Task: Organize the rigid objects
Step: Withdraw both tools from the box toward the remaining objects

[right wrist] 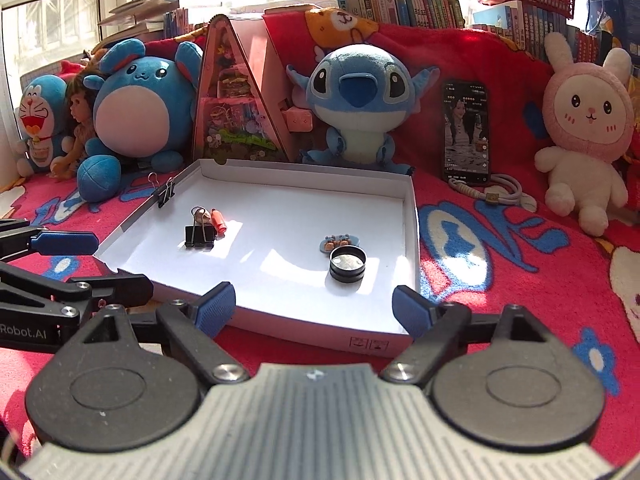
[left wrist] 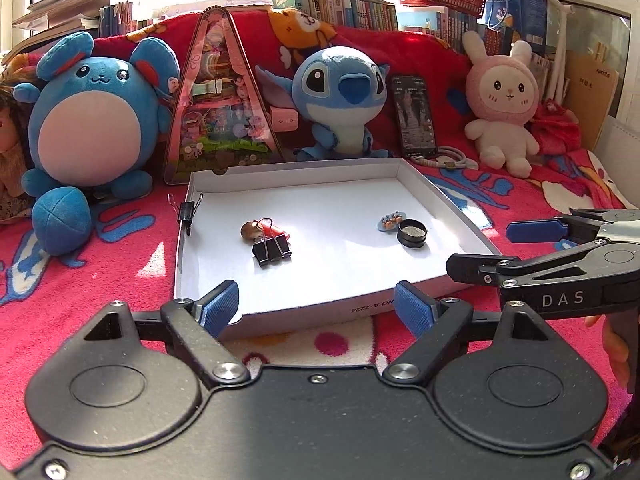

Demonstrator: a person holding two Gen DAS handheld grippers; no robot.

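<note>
**Box tray holds the small items; both tools wait at its near edge**

White box tray (right wrist: 412, 240) lies on the red blanket (right wrist: 520, 264), well filled with light. Left tool (left wrist: 318, 304) and right tool (right wrist: 314, 306) hover apart and empty just before its near wall. Inside lie a black round tin (right wrist: 347, 265), a black binder clip (right wrist: 199, 235), an orange piece (right wrist: 219, 221) and a small charm (right wrist: 337, 242). Sorting looks about to start; the next move likely calls for reaching in over the wall.

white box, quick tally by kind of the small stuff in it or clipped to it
In or on the white box:
binder clips: 2, one on the floor, one on the left wall
round black tin: 1
orange piece: 1
brown round piece: 1
blue charm: 1
Total: 6
</note>
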